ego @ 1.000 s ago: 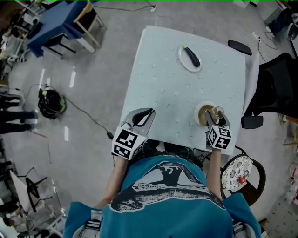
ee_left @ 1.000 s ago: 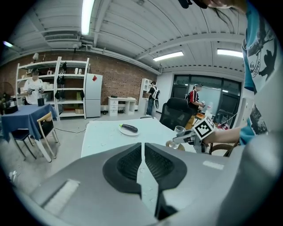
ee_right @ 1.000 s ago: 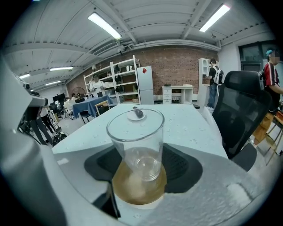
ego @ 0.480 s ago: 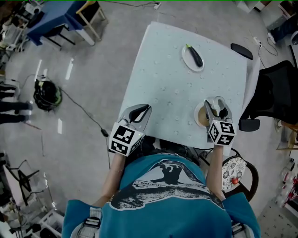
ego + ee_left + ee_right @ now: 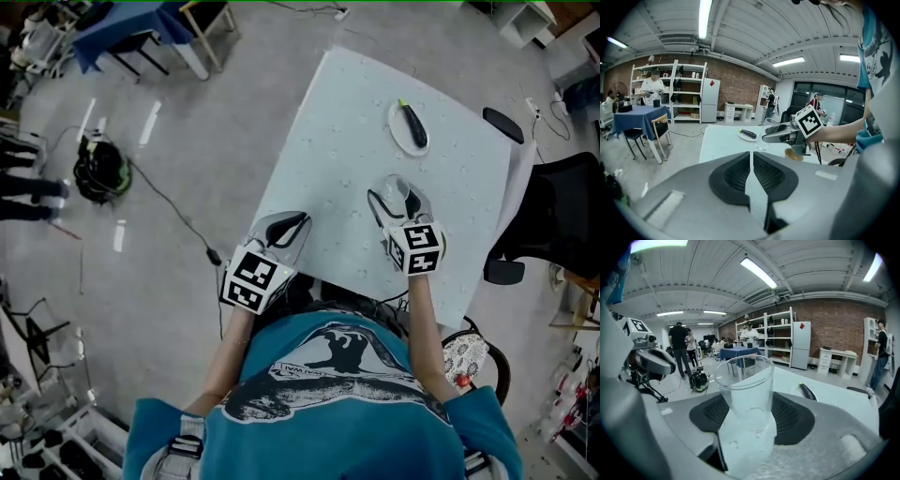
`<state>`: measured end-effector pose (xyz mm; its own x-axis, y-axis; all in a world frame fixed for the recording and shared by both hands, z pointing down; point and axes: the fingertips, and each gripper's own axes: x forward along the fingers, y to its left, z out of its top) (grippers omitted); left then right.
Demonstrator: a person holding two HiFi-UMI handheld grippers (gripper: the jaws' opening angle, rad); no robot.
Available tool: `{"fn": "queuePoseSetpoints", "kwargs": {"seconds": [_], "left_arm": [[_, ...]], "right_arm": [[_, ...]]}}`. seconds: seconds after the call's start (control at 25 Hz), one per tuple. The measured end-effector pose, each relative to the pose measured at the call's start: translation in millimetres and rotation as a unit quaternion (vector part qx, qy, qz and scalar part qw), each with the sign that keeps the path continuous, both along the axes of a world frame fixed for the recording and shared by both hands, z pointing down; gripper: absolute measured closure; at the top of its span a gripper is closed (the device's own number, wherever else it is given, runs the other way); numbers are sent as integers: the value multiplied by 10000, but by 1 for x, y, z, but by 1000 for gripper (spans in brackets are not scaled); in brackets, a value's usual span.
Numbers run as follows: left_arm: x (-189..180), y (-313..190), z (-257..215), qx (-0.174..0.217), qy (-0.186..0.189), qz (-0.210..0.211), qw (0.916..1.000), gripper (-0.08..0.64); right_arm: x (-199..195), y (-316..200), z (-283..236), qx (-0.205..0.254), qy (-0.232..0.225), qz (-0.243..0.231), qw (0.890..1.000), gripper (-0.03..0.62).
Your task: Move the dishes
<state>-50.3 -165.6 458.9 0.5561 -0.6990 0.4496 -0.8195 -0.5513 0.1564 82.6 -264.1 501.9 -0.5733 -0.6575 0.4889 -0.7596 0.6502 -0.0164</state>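
Right hand-held gripper (image 5: 397,199), tilted downward on an outstretched arm (image 5: 422,319), clamps a clear glass (image 5: 748,390)

The person wears a teal short-sleeved T-shirt (image 5: 323,427) with a black-and-white print across the chest, while the grey left gripper (image 5: 300,220) and right gripper (image 5: 396,187) each have black ribbed pads (image 5: 733,176) and a white cube (image 5: 251,281) bearing black square markers.

Head view from high, steeply down on the table (image 5: 337,150); both gripper views low, close, across that same tabletop.
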Motion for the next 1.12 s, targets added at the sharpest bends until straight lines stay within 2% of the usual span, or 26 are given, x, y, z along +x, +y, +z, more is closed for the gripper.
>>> {"fn": "queuePoseSetpoints", "kwargs": {"seconds": [0.24,0.44,0.8,1.12], "left_arm": [[-19,6,4,-45,-45,-245,9997,525],[-35,11,8,-82,-116,-372,9992,525],[-50,15,3,-111,-132,-471,9987,525],[-50,11,7,-122,-221,-316,9992,525]], "right_arm": [[-61,19,24,-221,127,-880,9958,313],[-91,31,47,-437,183,-1238,9912,313],[-109,46,98,-937,323,-1349,9859,313],[-110,47,101,-891,141,-1291,9875,311]]}}
